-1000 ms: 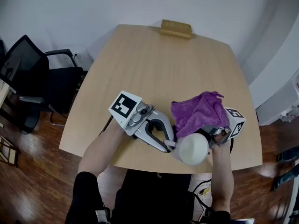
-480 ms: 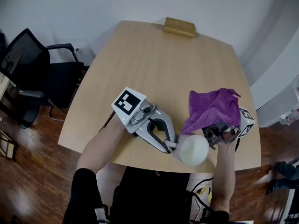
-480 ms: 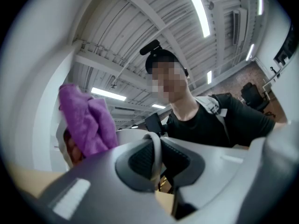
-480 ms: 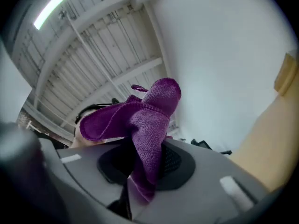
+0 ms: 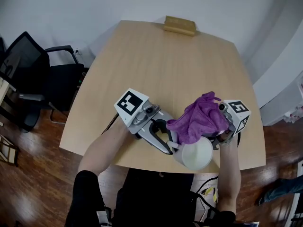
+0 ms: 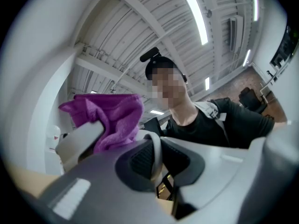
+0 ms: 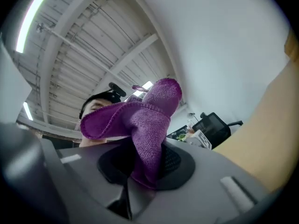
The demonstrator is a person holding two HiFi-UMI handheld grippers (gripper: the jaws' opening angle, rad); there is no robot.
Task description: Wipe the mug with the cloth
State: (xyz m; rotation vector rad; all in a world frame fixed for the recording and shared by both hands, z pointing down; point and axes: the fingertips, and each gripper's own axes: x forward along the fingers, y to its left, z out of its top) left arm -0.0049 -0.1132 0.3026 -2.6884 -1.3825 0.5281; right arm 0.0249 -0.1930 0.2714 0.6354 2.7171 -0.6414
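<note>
The mug (image 5: 193,156) is clamped by its handle in the left gripper (image 5: 171,144). The cloth (image 5: 199,119), pinched between the right gripper's (image 7: 142,169) jaws, is draped over its rim.

Table (image 5: 165,70): mug (image 5: 194,154) at the near edge, right of centre, between the two grippers. Left gripper (image 5: 171,145) just left of the mug, its jaws closed on the handle. Right gripper (image 5: 210,132) just right of and behind the mug, cloth (image 5: 196,119) clamped in its jaws. The cloth lies over the mug's far rim, touching it. Block (image 5: 179,25) at the table's far edge, well apart. Chair (image 5: 33,79) on the floor, left of the table.
</note>
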